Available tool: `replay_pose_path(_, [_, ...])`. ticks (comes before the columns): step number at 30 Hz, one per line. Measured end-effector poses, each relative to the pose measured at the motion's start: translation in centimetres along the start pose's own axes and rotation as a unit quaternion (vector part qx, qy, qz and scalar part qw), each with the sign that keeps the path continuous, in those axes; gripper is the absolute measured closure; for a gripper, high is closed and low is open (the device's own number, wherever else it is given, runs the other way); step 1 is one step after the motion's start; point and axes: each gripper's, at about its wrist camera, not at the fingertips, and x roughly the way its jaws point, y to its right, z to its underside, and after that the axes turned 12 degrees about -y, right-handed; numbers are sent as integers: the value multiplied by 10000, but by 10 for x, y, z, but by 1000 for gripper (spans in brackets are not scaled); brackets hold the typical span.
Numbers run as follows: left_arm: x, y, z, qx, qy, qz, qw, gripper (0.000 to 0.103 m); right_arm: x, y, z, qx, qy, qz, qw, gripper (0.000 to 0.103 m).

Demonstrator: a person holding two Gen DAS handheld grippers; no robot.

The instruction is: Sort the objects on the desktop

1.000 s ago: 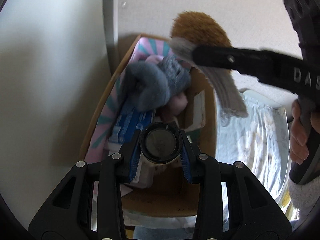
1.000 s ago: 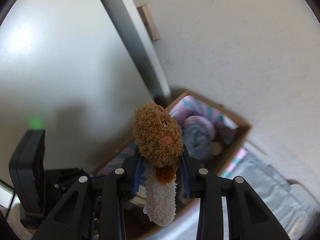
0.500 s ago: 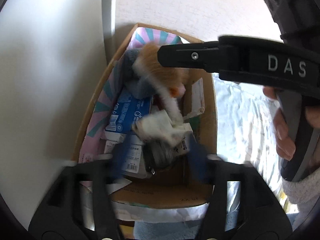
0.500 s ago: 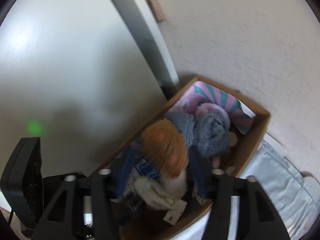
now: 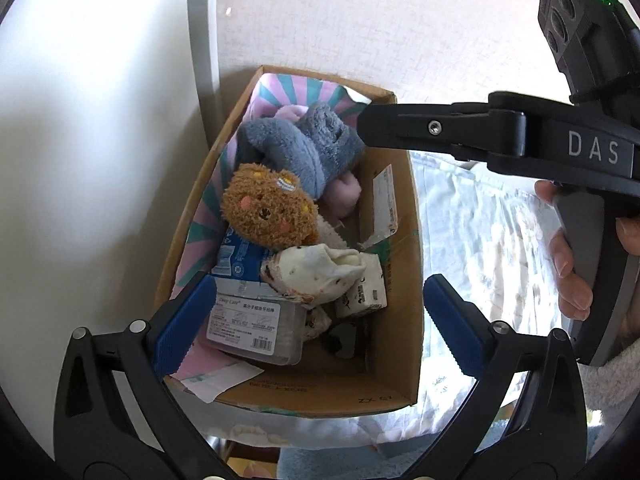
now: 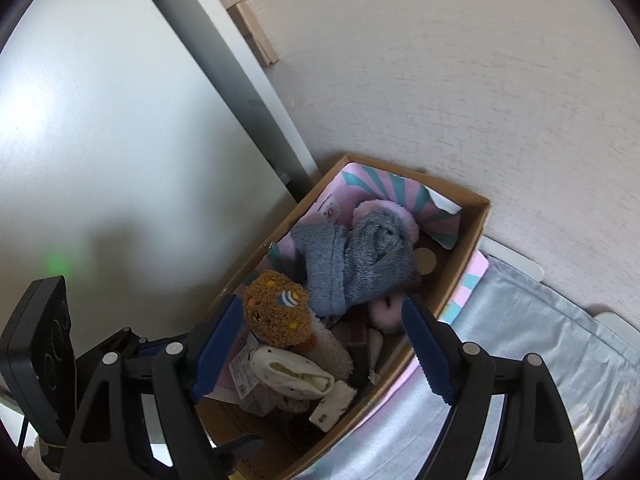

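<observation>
- Both tongs spread wide, gripping nothing: left tongs over the near end of the box, right tongs over its middle.
- Right tongs also seen in the left view, reaching in from the right above the box's far end, held by a hand.
- Brown bear lying in the box, face up, against the left wall, touching the grey plush behind it.
- Same bear in the right view, just inside the left blue pad, apart from both fingers.
- Pink plush partly under the grey one.
- Spotted white cloth just in front of the bear, resting on a white pack and a clear labelled case.
- Blue carton under the bear's lower edge.
- Pink-and-teal striped sheet lining the far end and left wall of the box.
- Box standing on pale patterned bedding, pushed up to the wall and a white panel.
</observation>
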Motion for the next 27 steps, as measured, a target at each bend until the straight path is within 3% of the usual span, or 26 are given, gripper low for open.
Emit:
replay_pose_path(5, [-14, 8, -3, 91, 76, -62, 9999, 0, -15, 4, 3, 112, 142, 66, 9998, 24])
replay_pose_path(9, [-27, 15, -9, 207, 181, -74, 9996, 0, -31, 10, 8, 305, 409, 211, 9985, 17])
replay_pose_path(11, [-31, 21, -13, 317, 205, -135, 9992, 0, -41, 13, 11, 376, 499, 326, 9975, 1])
replay_pose_path(16, [-41, 42, -24, 586, 304, -132, 9977, 0, -72, 24, 23, 636, 762, 771, 9921, 0])
replay_pose_path(23, [-52, 74, -41, 853, 345, -134, 9957, 0, -118, 44, 53, 1200, 1001, 1584, 9749, 0])
replay_pose_path(27, [-60, 97, -45, 1012, 434, -126, 9938, 0, -146, 52, 77, 1695, 1124, 2070, 9569, 0])
